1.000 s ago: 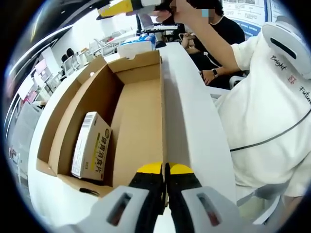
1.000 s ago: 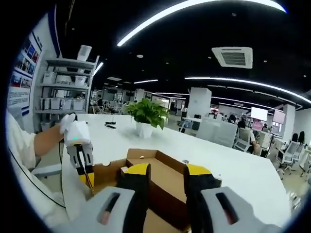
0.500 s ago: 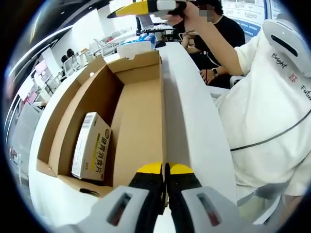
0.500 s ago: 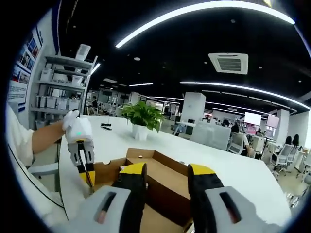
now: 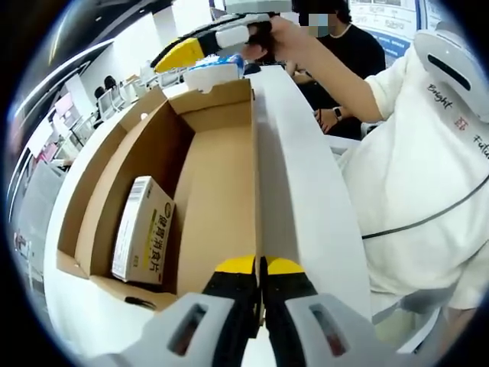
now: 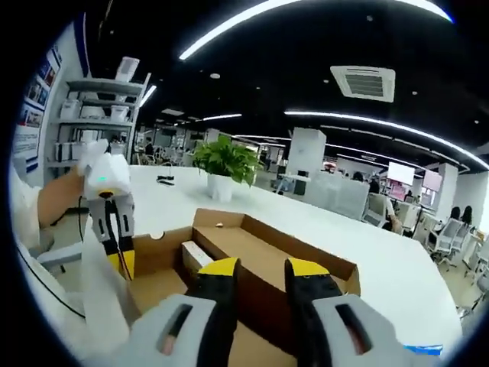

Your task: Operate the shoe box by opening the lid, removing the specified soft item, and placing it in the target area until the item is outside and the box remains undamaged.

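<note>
Left hand-held gripper [image 5: 260,267]: its two yellow tips are pressing together at the near edge of the shoe box [image 5: 218,176], pinching what looks like the box's near wall. It is looking like it is holding the box in place.

Shoe box: it is sitting open on the white table [image 5: 306,199], with the lid already off or folded back. Its brown walls are looking whole, with no tears.

Small packet [image 5: 144,229]: this is sitting inside the box, leaning against the left wall in the left gripper view. It is pale with printed writing. I am guessing this is the item to take out.

Right hand-held gripper [image 6: 258,269]: its tips are standing apart with a narrow gap and nothing between them. It is hovering above the far end of the box.

Plant [image 6: 224,164]: it is standing in a white pot, far back on the table.

Step now: reaching for the packet.

Next move: the right hand-held gripper needs to dip down into the box, close softly on the packet, and keep clear of the walls.
</note>
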Motion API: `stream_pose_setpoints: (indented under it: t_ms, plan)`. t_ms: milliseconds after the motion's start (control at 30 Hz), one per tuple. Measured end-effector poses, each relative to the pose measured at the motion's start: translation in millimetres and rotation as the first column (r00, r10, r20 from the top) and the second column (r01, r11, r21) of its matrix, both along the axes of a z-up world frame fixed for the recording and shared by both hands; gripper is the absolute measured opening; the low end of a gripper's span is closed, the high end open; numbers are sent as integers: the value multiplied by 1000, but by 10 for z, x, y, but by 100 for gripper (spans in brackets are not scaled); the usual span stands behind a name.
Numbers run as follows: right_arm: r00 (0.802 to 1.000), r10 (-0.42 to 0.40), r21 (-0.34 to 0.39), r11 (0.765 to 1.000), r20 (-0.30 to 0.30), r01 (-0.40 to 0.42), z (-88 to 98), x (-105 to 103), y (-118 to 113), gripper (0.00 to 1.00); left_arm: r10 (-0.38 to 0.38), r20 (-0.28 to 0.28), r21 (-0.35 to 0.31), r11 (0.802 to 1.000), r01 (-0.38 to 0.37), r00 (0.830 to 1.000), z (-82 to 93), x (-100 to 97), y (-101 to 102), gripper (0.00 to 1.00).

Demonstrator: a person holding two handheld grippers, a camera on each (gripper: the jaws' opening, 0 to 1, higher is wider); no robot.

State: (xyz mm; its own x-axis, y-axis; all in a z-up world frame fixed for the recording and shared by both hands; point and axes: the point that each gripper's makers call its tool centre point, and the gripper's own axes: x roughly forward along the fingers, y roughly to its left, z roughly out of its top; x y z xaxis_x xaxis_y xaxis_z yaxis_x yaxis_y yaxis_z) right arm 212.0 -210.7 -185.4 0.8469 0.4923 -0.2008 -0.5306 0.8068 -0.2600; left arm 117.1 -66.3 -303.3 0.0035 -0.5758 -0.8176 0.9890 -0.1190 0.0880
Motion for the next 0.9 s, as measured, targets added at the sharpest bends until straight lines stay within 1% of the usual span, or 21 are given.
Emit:
stream_pose_setpoints:
  t_ms: [100, 133, 167, 267, 333, 433, 500, 567, 733, 800, 833, 867, 900]
  plan:
    - [1000, 20, 13, 1000, -2, -20, -5, -4, 78, 22, 1, 2, 0, 1000, -1, 1000, -2, -6, -2, 1]
    - [999, 29, 20, 999, -16, -29, -30, -18, 112, 23, 2, 3, 0, 1000, -2, 1000, -1, -7, -2, 1]
    - [999, 32, 20, 999, -16, -32, -53, -27, 131, 23, 2, 4, 0, 1000, -2, 1000, -2, -8, -3, 1]
    - [999, 43, -6, 999, -18, -43, -161, -58, 195, 23, 1, 8, 3, 1000, -1, 1000, -4, -18, -8, 1]
    - [999, 41, -4, 999, -7, -41, -162, -37, 192, 23, 1, 6, 1, 1000, -1, 1000, -3, -22, -10, 1]
    - [998, 54, 22, 998, -28, -54, -166, -3, 217, 23, 0, 6, 1, 1000, 0, 1000, -4, -23, -12, 1]
    - [997, 65, 21, 998, -30, -64, -166, 7, 241, 23, -1, 9, -1, 1000, 1, 1000, -5, -24, -12, 1]
    - [994, 98, -1, 995, -41, -98, -192, -14, 301, 23, -2, 15, -1, 1000, 2, 1000, -9, -11, -9, 1]
    - [995, 92, -6, 996, -39, -93, -201, -15, 328, 24, -4, 13, -5, 1000, 4, 1000, -8, 53, 7, 1]
    - [996, 85, -24, 996, -32, -86, -211, -18, 339, 23, -5, 12, -3, 1000, 5, 1000, -10, 67, 11, 1]
    - [997, 76, -39, 996, -31, -78, -222, -14, 332, 23, -6, 13, -2, 1000, 6, 1000, -11, 73, 12, 1]
    - [998, 59, -75, 995, -21, -60, -237, -3, 307, 23, -5, 14, -2, 1000, 5, 1000, -12, 80, 15, 1]
    - [999, 52, -89, 995, -14, -53, -244, 4, 306, 23, -5, 16, -2, 1000, 5, 1000, -13, 85, 16, 1]
